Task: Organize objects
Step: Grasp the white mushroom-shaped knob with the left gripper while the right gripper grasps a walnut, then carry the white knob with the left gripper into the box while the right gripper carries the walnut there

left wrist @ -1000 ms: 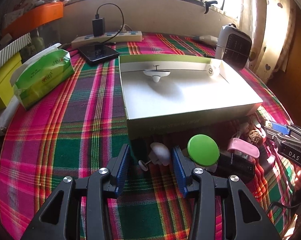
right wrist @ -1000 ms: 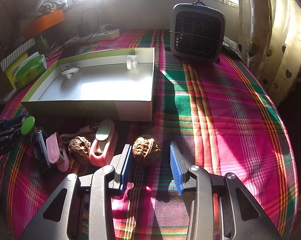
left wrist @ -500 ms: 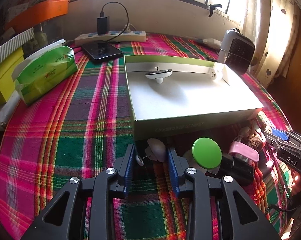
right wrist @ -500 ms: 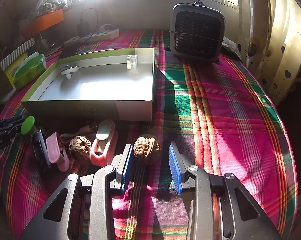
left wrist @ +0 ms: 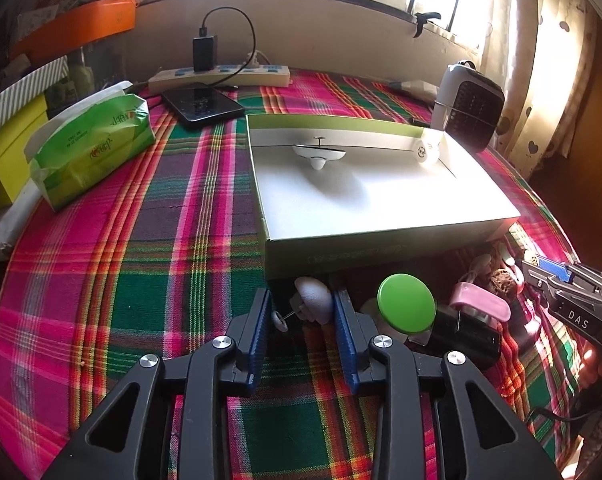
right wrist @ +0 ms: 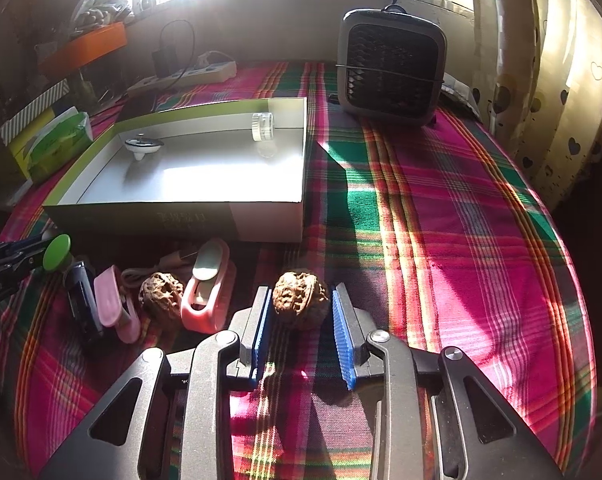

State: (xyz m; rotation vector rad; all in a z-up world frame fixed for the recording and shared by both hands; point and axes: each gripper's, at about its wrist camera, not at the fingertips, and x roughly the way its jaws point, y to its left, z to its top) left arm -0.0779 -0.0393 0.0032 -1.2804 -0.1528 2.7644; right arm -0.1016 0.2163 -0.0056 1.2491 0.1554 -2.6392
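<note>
A shallow white box with green walls (left wrist: 341, 122) (right wrist: 173, 220) holds a white spinning top (left wrist: 319, 154) and a small round case (left wrist: 427, 150). My left gripper (left wrist: 301, 306) closes around a second white spinning top (left wrist: 313, 302) in front of the box; the right pad touches it, the left pad nears its stem tip. My right gripper (right wrist: 301, 300) straddles a brown walnut (right wrist: 299, 299) on the cloth, jaws close on both sides with small gaps. A second walnut (right wrist: 161, 290), a green-capped item (left wrist: 406, 306), a black stapler (left wrist: 467, 334) and pink clips (right wrist: 207, 284) lie between.
A plaid cloth (left wrist: 121, 260) covers the table. A tissue pack (left wrist: 89, 152), phone (left wrist: 203, 104) and power strip (left wrist: 221, 76) lie at the back left. A small grey fan (right wrist: 391, 68) stands at the back right, curtains beyond it.
My left gripper has moved forward and its jaws have narrowed around the white spinning top. My right gripper's jaws have closed in slightly around the walnut.
</note>
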